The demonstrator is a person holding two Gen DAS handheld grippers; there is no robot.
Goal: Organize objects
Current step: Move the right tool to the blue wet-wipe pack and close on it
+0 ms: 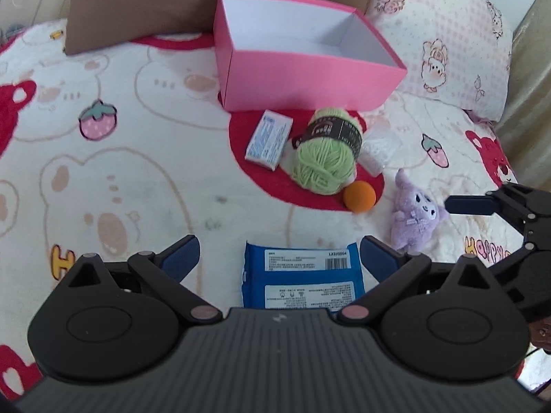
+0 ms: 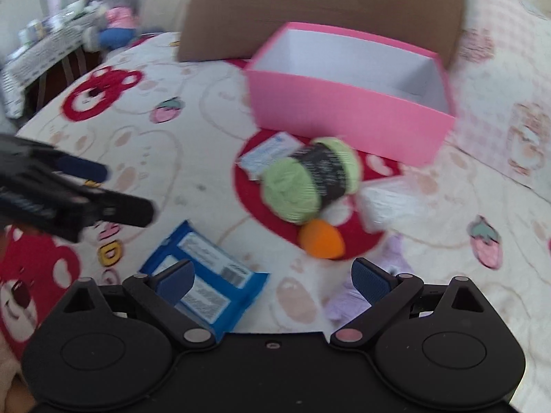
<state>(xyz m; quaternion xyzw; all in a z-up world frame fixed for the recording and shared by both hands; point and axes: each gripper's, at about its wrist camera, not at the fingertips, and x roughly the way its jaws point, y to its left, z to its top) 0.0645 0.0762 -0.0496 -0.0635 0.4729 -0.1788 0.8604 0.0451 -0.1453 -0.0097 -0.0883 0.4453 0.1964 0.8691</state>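
Observation:
An open pink box (image 1: 303, 79) (image 2: 344, 120) stands empty at the back of the bed. In front of it lie a white-blue packet (image 1: 268, 139) (image 2: 267, 155), a green yarn ball (image 1: 325, 156) (image 2: 310, 179), a clear bag (image 1: 378, 149) (image 2: 392, 203), an orange sponge egg (image 1: 359, 197) (image 2: 322, 239) and a purple plush (image 1: 415, 211) (image 2: 347, 301). A blue wipes pack (image 1: 303, 278) (image 2: 206, 282) lies nearest. My left gripper (image 1: 279, 258) is open, its jaws on either side of the blue pack. My right gripper (image 2: 272, 280) is open and empty above the blanket, its right finger (image 2: 372, 280) over the purple plush.
A brown cardboard panel (image 1: 144, 3) (image 2: 310, 7) leans behind the box. A pink checked pillow (image 1: 444, 41) (image 2: 499, 103) lies at the right. The bear-print blanket (image 1: 120, 158) covers the bed. A side table with clutter (image 2: 44, 44) stands past the bed's left edge.

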